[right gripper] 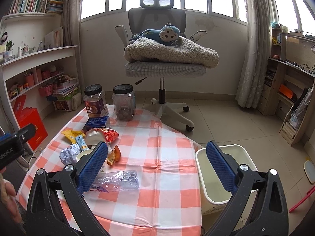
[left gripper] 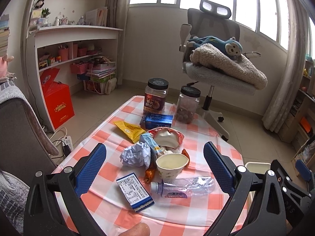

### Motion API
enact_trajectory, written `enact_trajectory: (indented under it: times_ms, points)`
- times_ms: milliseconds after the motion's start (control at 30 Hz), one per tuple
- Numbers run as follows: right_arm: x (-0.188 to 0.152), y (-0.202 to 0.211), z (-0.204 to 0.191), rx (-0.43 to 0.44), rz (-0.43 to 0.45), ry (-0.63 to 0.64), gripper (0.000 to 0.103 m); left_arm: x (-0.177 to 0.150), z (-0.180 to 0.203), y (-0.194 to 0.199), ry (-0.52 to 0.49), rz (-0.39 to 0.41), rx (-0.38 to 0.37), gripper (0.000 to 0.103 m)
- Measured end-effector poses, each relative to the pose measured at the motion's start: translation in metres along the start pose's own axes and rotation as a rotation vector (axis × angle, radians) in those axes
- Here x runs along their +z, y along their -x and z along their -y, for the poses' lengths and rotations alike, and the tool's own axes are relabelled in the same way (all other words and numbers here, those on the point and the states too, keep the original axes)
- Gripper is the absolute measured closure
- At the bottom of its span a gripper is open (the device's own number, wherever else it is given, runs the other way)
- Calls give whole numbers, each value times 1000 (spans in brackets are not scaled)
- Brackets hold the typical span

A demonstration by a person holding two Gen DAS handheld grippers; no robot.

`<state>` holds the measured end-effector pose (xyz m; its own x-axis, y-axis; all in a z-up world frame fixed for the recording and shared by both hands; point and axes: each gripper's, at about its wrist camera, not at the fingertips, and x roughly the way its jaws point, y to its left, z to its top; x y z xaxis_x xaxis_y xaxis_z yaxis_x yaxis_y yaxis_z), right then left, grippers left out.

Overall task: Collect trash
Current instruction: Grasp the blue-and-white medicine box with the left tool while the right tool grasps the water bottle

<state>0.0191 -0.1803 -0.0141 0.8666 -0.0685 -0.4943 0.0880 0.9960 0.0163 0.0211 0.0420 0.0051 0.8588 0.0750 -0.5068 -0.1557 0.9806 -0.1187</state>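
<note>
Nothing seems to be collected yet. The white trash bin (right gripper: 222, 177) is placed on the floor just beside the right edge of the table (right gripper: 157, 147), and what is visible of its inside looks empty.

All the trash is seen on the left half of the table: a crushed plastic bottle (left gripper: 185, 186) and a small blue-white box (left gripper: 134, 193) near the front edge, then a paper cup (left gripper: 171, 166), a crumpled paper ball (left gripper: 134, 155), orange peel (right gripper: 114, 155), a small milk carton (left gripper: 150, 144), an opened snack bag (left gripper: 167, 137) and a yellow wrapper (left gripper: 130, 130). Two jars (left gripper: 156, 96) at the far edge are probably not trash.

The left tongs (left gripper: 155, 161) are held wide open above the pile, gripping nothing. The right tongs (right gripper: 157, 163) are also wide open and empty.
</note>
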Motion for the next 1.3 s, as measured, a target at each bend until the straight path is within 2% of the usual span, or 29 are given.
enact_trajectory:
  times_ms: [67,100,133,167,233,267,300,367,433,467,500,533,633,767,833,900,933,967,1067,1300]
  points:
    - [14,-12,0,67,-93,18,7,19,-20,-10,23,4,50,7]
    - [21,-21,-4,91,-152,44,7,23,-29,-23,26,-43,78,7]
    - [27,-31,-8,114,-209,70,7,23,-37,-45,20,-144,103,7]
    - [31,-40,-10,133,-248,79,7,16,-46,-71,27,-296,128,7]
    - [32,-58,-9,141,-296,79,7,-17,-66,-119,123,-572,101,7]
    - [29,-68,-9,136,-314,80,7,-35,-76,-137,187,-664,77,7]
    - [24,-78,-8,132,-333,77,7,-52,-86,-150,246,-727,91,7]
    - [7,-97,2,136,-359,21,7,-78,-100,-166,337,-801,129,9]
    - [-10,-121,13,106,-448,-53,7,-85,-101,-177,356,-809,132,10]
    - [-12,-131,15,132,-506,-101,10,-84,-97,-181,336,-797,136,10]
    - [-10,-136,14,189,-521,-129,12,-83,-92,-185,312,-781,142,10]
    - [-6,-138,12,206,-504,-124,11,-82,-87,-189,295,-775,145,10]
    - [1,-139,-5,152,-450,-4,10,-86,-80,-203,304,-810,124,10]
    - [-4,-154,-34,217,-479,118,10,-93,-73,-220,289,-847,118,17]
    - [-10,-157,-56,257,-441,253,8,-98,-76,-226,284,-861,142,18]
    - [-21,-158,-77,283,-395,438,7,-105,-80,-230,272,-880,151,24]
    - [-29,-159,-86,295,-390,524,7,-104,-78,-229,248,-870,156,26]
    - [-36,-161,-93,308,-393,589,7,-102,-76,-228,218,-862,155,36]
    - [-54,-171,-104,344,-425,722,7,-99,-78,-223,208,-863,94,37]
    - [-75,-174,-132,358,-415,923,7,-78,-99,-202,256,-791,40,38]
